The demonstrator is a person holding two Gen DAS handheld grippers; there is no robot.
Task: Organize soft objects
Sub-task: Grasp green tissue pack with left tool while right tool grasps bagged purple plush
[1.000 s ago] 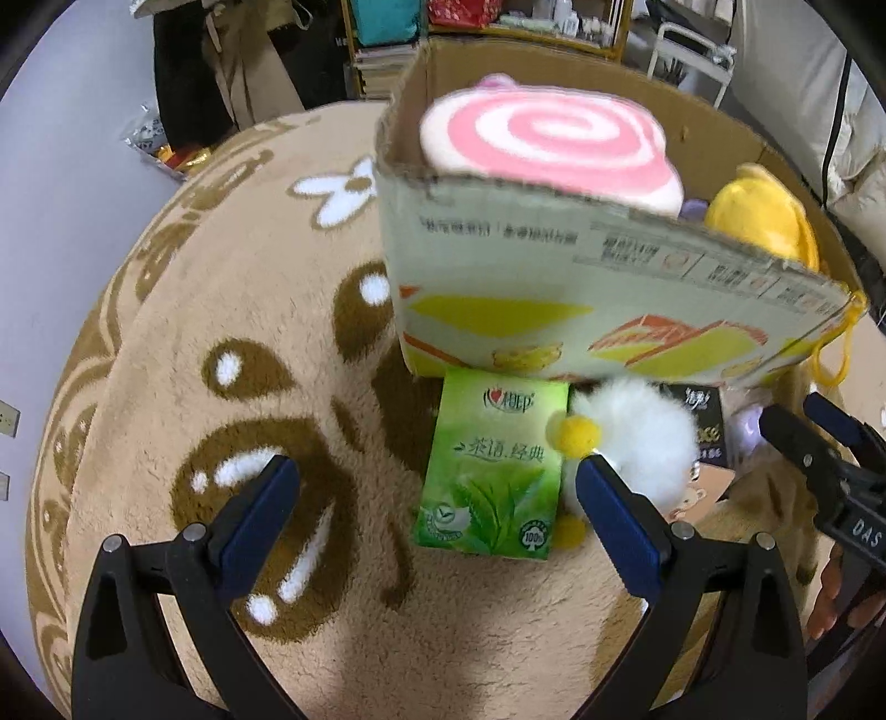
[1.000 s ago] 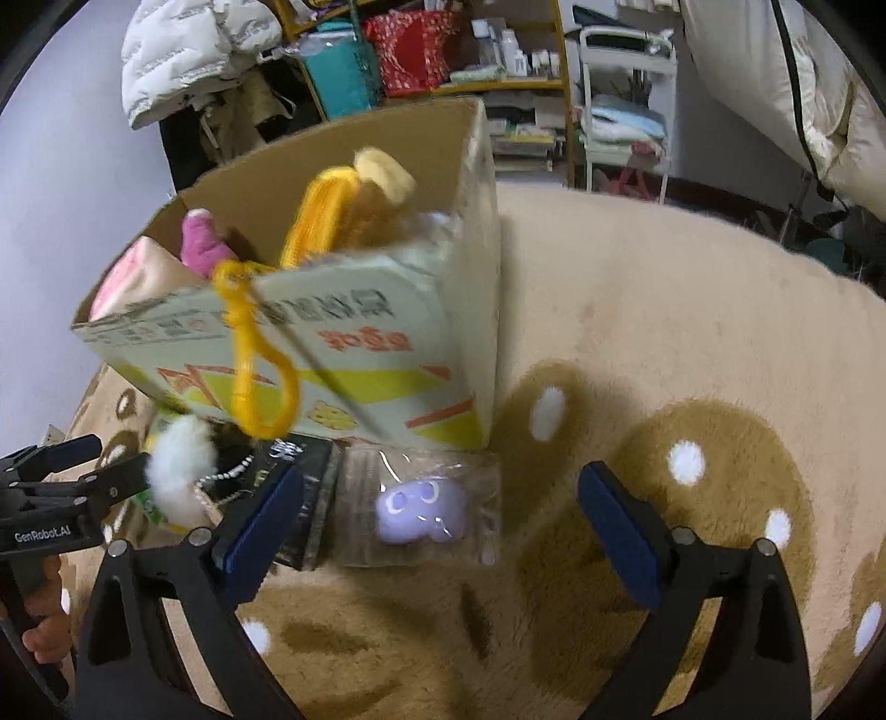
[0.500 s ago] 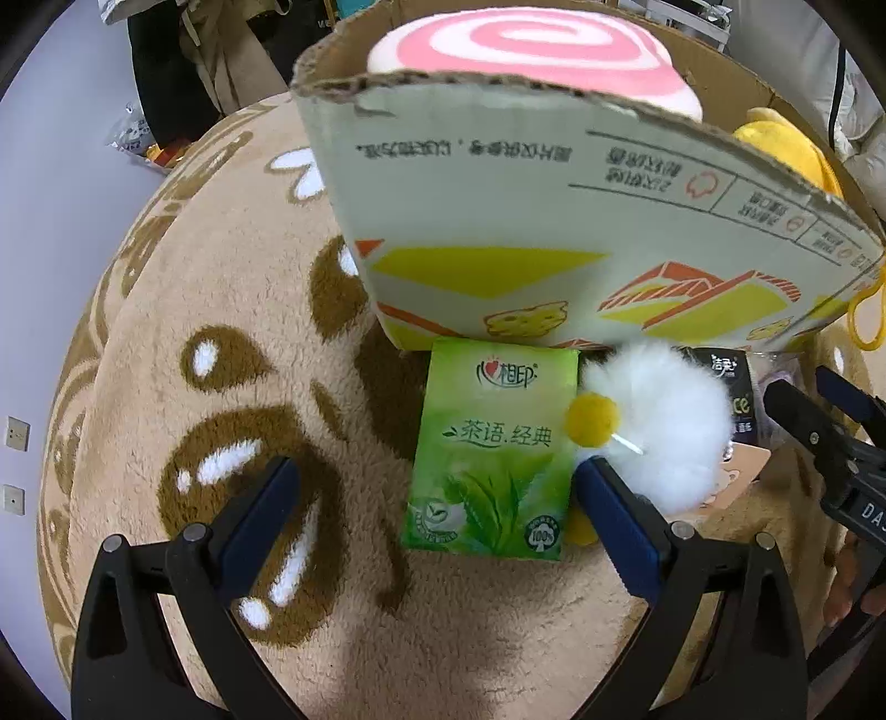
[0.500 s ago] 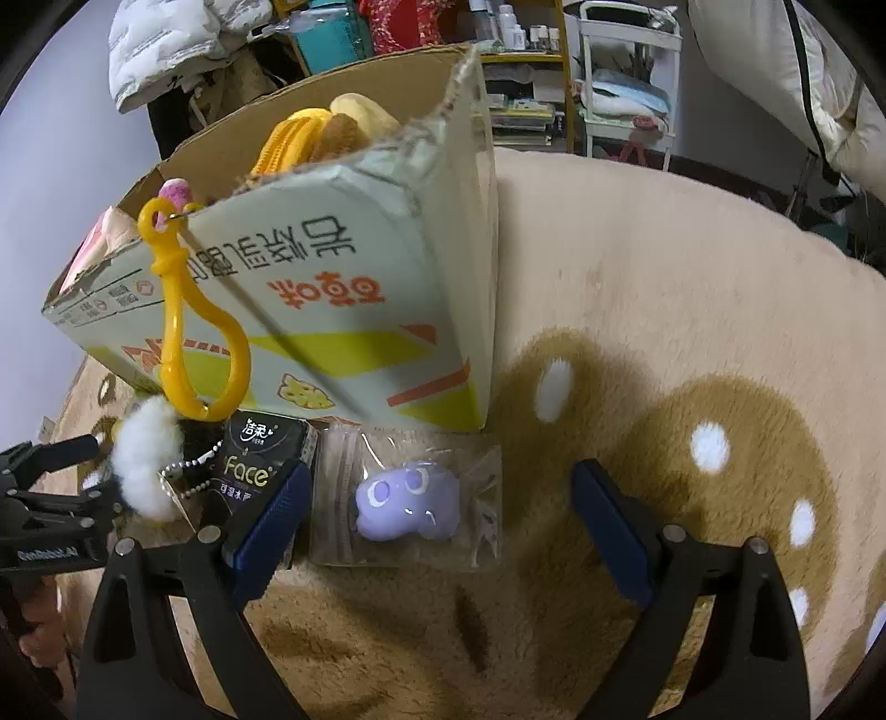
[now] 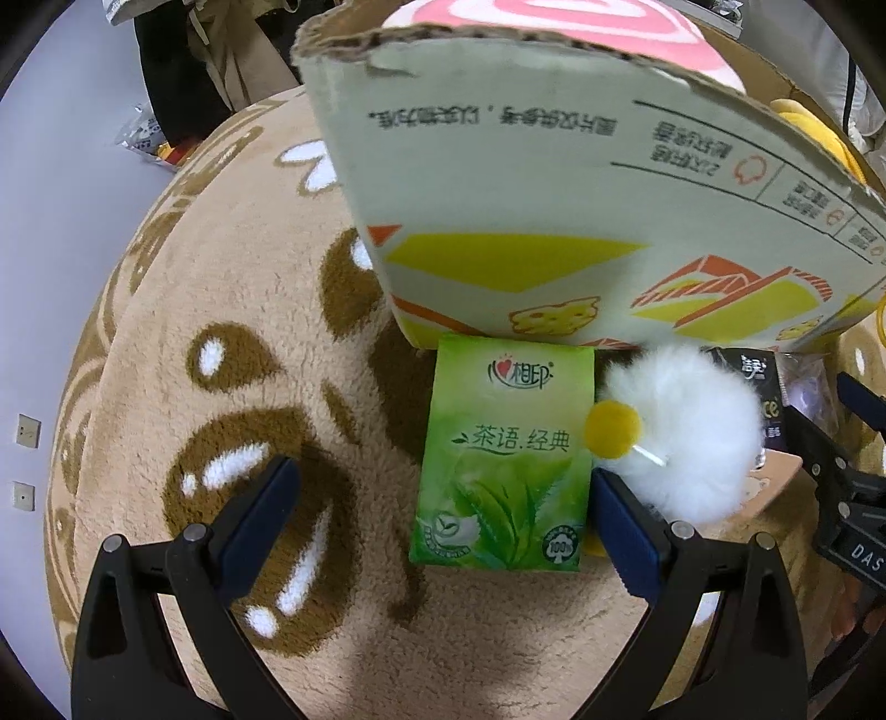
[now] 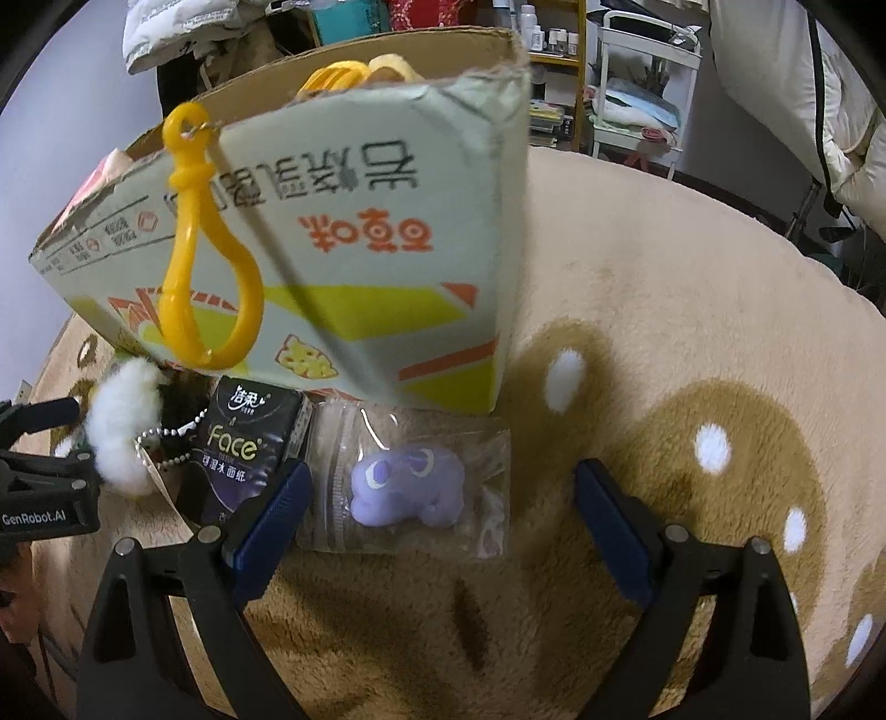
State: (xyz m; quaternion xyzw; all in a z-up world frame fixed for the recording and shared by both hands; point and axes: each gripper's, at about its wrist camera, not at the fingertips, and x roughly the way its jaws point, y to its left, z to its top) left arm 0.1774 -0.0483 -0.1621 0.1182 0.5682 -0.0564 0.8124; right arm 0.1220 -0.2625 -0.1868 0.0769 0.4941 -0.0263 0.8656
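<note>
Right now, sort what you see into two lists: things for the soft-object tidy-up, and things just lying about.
For the job: cardboard box, green tissue pack, white fluffy pompom, black tissue pack, bagged purple plush, pink swirl cushion.

Lying about: brown-spotted rug, white jacket, cluttered shelves.

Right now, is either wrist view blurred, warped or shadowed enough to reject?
Left wrist view: the green tissue pack is sharp with readable print; the cardboard box bulges from fisheye. Right wrist view: the yellow clip and box print are slightly soft; the bagged purple toy is clear. Soft shadows, no glare.
</note>
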